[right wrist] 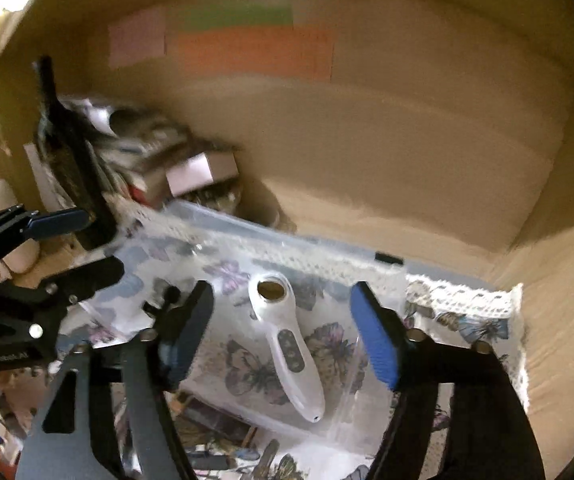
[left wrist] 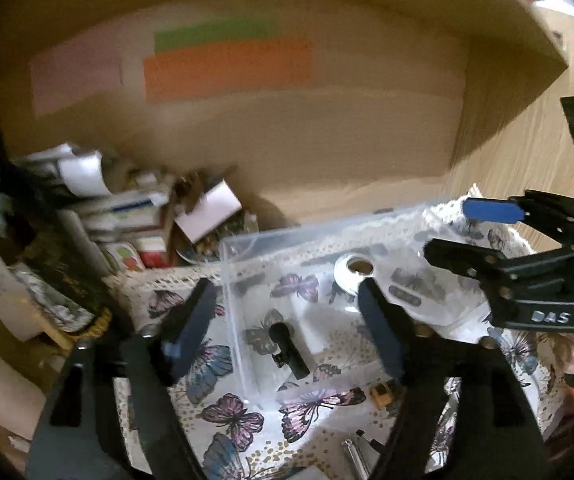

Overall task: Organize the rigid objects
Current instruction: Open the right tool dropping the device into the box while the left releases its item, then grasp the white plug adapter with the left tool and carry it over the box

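Clear plastic is what matters here: a transparent box (left wrist: 287, 280) sits on the butterfly-print cloth (left wrist: 231, 412) of the worktop, filling the middle of both views, with a white handheld device (right wrist: 287, 344) lying inside it toward the right and a small black part (left wrist: 287, 350) inside toward the left. Both tools hang just above the box with nothing between their pads: the left gripper (left wrist: 291, 328) has its jaws spread wide over the black part, and the right gripper (right wrist: 283, 332) has its jaws spread either side of the white device. The step in hand looks like a release and pull-back after placing, so the sound move is to lift straight clear before swinging away, keeping the pads off the thin box walls, which would likely slide or tip on the cloth if nudged. More loose pieces, a small yellow toy vehicle (left wrist: 383, 394) and a metal tool (left wrist: 357, 454), lie on the cloth at the lower edge of the left view, outside the box, and probably come next. Room is tight to the upper left, where a cluttered pile of cartons and papers (left wrist: 127, 216) crowds the box's far corner; the cardboard backdrop (left wrist: 327, 140) closes the rear, and the lace cloth edge (right wrist: 467, 296) marks the worktop's end at the right.
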`<state>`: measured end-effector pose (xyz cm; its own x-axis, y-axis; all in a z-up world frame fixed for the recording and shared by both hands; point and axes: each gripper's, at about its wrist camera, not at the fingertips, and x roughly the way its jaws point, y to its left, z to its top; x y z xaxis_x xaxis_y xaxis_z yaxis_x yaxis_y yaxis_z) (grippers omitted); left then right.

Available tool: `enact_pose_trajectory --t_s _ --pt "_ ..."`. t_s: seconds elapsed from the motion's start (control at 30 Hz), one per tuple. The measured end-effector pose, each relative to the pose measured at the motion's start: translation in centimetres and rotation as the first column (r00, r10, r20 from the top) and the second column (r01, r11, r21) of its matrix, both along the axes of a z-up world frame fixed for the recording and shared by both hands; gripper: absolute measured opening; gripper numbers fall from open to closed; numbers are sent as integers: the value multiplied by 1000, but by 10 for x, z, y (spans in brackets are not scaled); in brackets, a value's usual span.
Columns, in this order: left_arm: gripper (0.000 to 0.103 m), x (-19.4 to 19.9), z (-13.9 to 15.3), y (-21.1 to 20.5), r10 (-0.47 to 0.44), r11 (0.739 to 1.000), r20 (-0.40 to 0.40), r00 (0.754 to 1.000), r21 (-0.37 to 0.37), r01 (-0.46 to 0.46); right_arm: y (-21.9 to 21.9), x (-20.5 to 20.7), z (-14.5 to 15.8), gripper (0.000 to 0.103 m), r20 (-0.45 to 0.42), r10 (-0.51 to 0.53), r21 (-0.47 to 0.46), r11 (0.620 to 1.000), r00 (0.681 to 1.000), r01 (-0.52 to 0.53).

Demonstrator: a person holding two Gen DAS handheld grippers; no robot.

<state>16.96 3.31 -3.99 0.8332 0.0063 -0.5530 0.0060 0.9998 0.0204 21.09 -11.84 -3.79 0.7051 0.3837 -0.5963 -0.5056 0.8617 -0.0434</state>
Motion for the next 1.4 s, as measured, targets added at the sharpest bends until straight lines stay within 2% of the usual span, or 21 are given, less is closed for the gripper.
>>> enact_pose_trajectory --t_s 0.17,0.3,0.4,0.53,0.63,0.83,0.97,1.07,1.17,1.2,1.27,1.4 --pt "99 -32 19 1 17 1000 81 997 6 -17 -7 -31 18 83 77 -6 37 999 997 3" --pt "102 -55 24 4 27 1000 110 994 12 -29 -12 -51 20 88 102 -14 51 999 995 9" --pt "103 -67 17 9 34 999 99 994 17 -35 -15 -64 13 91 101 -27 55 998 995 21" --pt "103 -74 -4 16 51 998 27 998 34 -52 -16 -74 -4 91 65 -22 40 999 998 20" --pt "103 -76 -25 21 55 998 -43 998 15 -54 -15 -79 -22 91 32 -31 4 1000 999 31" --pt "103 -83 -60 16 18 1000 -142 990 5 -18 -16 -80 -63 91 -83 -43 -38 998 996 40" --pt "103 -77 -79 8 -28 1000 -200 979 5 29 -13 -78 -79 91 -142 -25 -41 999 990 19" --pt "103 -68 -90 6 -53 999 -250 967 -24 49 -3 -73 -89 86 -201 11 -35 999 979 -18" --pt "101 -63 -96 7 -59 998 -268 962 -42 50 8 -70 -94 70 -216 37 -61 997 976 -51" --pt "99 -63 -97 8 -63 997 -270 961 -51 51 10 -69 -96 65 -224 45 -65 996 973 -62" --pt "84 -61 -99 9 -72 997 -282 957 -60 57 13 -67 -99 58 -238 58 -70 995 969 -77" --pt "74 -59 -105 8 -97 994 -293 951 -78 77 16 -67 -109 53 -263 69 -86 992 962 -95"
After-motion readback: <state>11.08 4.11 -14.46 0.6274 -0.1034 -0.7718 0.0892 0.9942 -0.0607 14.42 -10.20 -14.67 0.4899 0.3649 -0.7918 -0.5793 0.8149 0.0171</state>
